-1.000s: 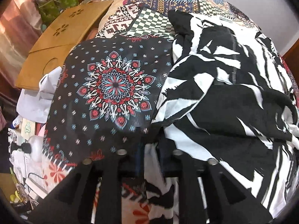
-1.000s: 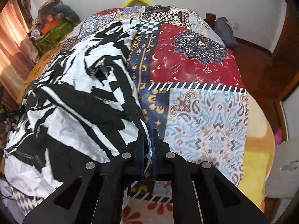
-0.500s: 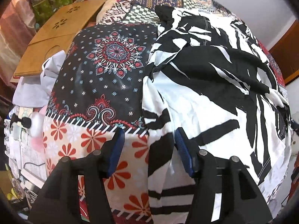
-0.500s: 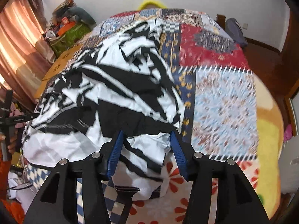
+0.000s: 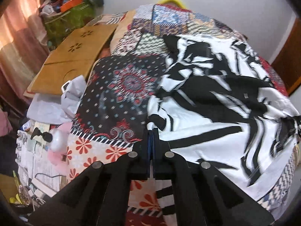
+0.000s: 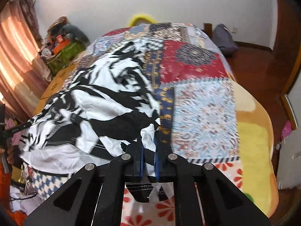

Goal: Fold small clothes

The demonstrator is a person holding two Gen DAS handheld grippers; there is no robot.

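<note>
On the left side of the bed, the left gripper [image 5: 150, 131] has its two fingers pressed tight together, and they pinch the near left edge of the black and white cloth [image 5: 216, 101]. From that pinch the cloth spreads away to the right and forward, over the patchwork bedspread [image 5: 116, 94]. To the left of the gripper there is only bare bedspread, then a wooden board [image 5: 75, 60] and a pile of small things beside the bed. The cloth lies in the middle, rumpled, with its long side running away from the person toward the far wall. Part of its near edge hangs over the front of the bed. On the right, the right gripper [image 6: 148, 150] is clamped on the near right edge of the same cloth [image 6: 97, 101], with a bunch of fabric squeezed between its fingers and a bit hanging down below them. From this gripper the cloth lies to the left and forward, and open bedspread lies to the right. So each gripper holds one near corner, and the cloth sits between them. The next move is probably to lift both corners and carry them forward along the long side, keeping the two grippers level so the fold comes out straight.
</note>
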